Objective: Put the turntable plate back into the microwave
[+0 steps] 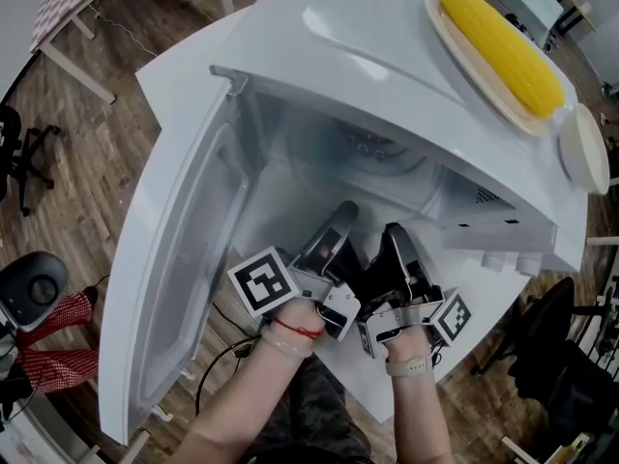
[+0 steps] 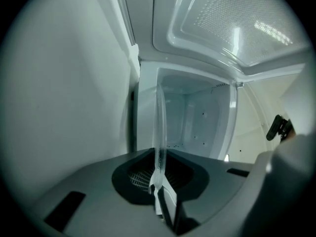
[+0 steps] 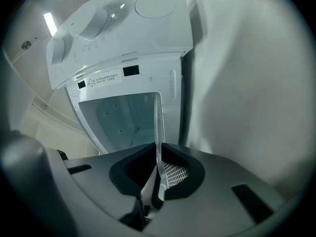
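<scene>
Head view shows one white microwave [image 1: 368, 56] on a white surface [image 1: 174, 75], its door [image 1: 184, 259] swung wide open at the microwave's left. Two grippers reach into the microwave's mouth side by side: the left gripper [image 1: 334, 235] nearer the door, the right gripper [image 1: 397, 249] just beside it.

Between them they hold one clear glass turntable plate [image 2: 160, 127], which is inside the microwave's cavity. The left gripper view shows its fingers [image 2: 94, 191] clamped on the plate's rim, seen edge-on. The right gripper view shows the other pair of fingers [image 3: 237, 181] pinching the same rim, with two knobs [image 3: 94, 21] on the microwave's front panel.

On top of the microwave lie two dishes. One oval dish [image 1: 455, 37] carries a single yellow corn cob [image 1: 503, 51]. One smaller dish [image 1: 583, 148] sits near the microwave's right edge.
</scene>
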The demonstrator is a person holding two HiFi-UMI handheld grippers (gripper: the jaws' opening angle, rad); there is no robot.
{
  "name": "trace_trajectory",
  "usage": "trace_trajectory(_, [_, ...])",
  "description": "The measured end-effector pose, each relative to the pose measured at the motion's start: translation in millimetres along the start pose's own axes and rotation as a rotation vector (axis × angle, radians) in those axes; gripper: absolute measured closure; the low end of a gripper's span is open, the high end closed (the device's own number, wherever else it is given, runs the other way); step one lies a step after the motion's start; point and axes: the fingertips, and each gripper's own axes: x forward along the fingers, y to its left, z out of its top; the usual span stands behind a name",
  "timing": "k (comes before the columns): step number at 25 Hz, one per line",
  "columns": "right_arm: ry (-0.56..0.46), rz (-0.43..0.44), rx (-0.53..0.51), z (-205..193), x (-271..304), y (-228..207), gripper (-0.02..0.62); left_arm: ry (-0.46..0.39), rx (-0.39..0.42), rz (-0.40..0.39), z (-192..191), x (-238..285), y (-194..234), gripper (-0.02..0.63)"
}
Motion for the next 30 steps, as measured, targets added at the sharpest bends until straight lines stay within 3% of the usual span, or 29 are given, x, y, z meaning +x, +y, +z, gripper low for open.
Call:
trace_trajectory(8, [-0.058,0.007,0.036,8,8,1,0.546,0.016,0.003,-0.015,8,3,-7,0.555])
trace_trajectory(20, [-0.089,-0.033,-0.008,24,19,2,0.548,0.023,-0.039,-0.031,10,4,-5,0.555])
trace_trajectory(30, [-0.078,-0.076,-0.064,21,25,4,0.548,-0.028,-0.06,-0.032,18,8,-4,0.555])
